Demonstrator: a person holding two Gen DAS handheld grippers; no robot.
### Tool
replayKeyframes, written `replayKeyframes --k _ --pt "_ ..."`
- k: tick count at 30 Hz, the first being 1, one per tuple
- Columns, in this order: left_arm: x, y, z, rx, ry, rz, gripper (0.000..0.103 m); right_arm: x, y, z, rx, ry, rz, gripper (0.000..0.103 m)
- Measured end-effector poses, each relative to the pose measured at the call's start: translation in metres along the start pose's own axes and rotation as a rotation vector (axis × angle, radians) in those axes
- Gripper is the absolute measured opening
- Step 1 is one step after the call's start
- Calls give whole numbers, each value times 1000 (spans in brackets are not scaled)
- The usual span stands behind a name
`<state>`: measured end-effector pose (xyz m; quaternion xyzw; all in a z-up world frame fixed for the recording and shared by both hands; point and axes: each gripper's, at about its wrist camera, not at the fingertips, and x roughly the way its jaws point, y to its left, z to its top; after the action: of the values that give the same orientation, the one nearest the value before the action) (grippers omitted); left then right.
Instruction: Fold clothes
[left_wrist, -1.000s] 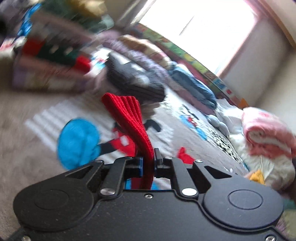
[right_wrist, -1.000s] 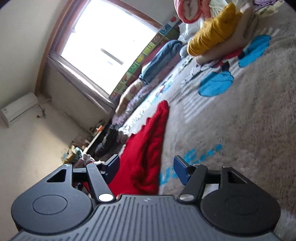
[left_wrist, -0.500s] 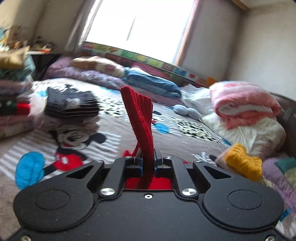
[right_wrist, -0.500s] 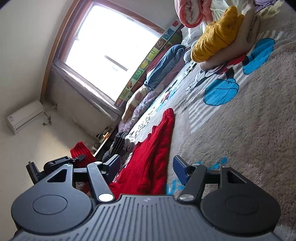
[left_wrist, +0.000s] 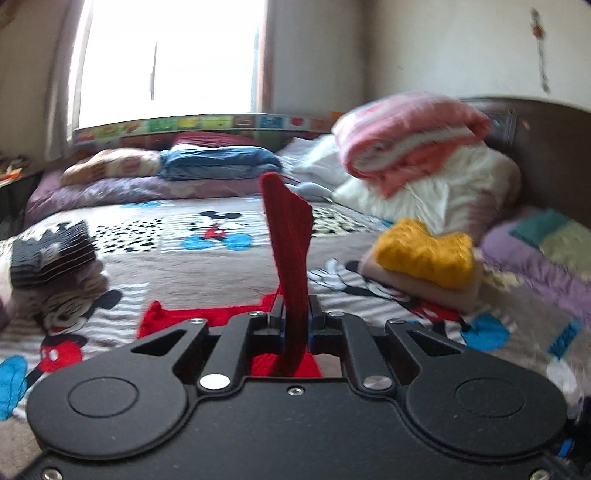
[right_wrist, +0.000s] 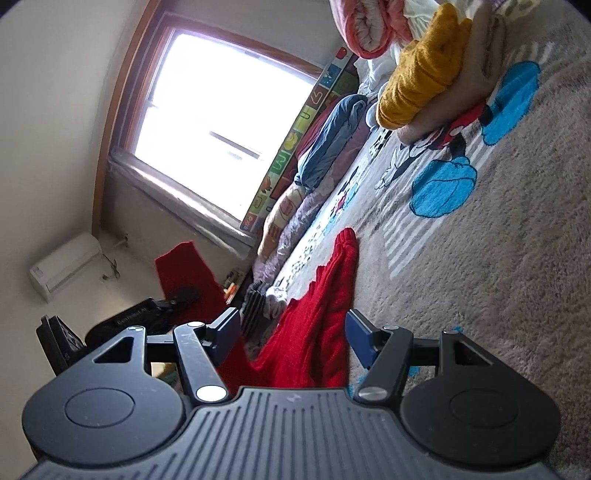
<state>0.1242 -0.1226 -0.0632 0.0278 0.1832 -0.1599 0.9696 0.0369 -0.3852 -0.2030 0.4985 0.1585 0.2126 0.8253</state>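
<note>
A red knit garment (right_wrist: 314, 325) lies on the Mickey Mouse blanket (right_wrist: 498, 240) on the bed. My left gripper (left_wrist: 295, 317) is shut on one ribbed end of the red garment (left_wrist: 288, 236), which stands up between its fingers above the bed. The rest of the garment lies below it (left_wrist: 192, 317). My right gripper (right_wrist: 291, 328) is open, low over the garment's body, with the cloth between its fingers. The left gripper (right_wrist: 147, 317) with the lifted red end (right_wrist: 184, 269) shows at the left of the right wrist view.
A folded yellow knit on a beige garment (left_wrist: 424, 254) lies at the right. A dark striped folded pile (left_wrist: 48, 254) sits at the left. Pink and white bedding (left_wrist: 413, 147) is stacked by the headboard. Pillows and a blue quilt (left_wrist: 218, 162) line the window side.
My left gripper has swung round to the right with the red end held up, so its view now faces the window and headboard. My right gripper has stayed open over the garment.
</note>
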Motion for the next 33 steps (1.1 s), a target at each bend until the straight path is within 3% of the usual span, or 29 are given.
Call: replayKeyframes --k 11,25,26,28,30,33 --pt "27 -65 -34 211 83 -28 7 -2 -23 4 164 -55 43 64" --pt "60 -105 -77 431 226 -102 8 -2 -36 10 220 -109 45 65" --pt "63 -107 -80 449 244 -118 10 -2 -37 11 221 -114 40 65" --pt "66 -111 -85 471 276 -163 41 -2 -39 12 224 -121 29 65" --pt "61 -113 -84 482 270 -208 48 -2 -42 13 228 -124 16 66" --pt "43 -104 -72 468 219 -219 48 -1 -46 14 229 -123 -11 66"
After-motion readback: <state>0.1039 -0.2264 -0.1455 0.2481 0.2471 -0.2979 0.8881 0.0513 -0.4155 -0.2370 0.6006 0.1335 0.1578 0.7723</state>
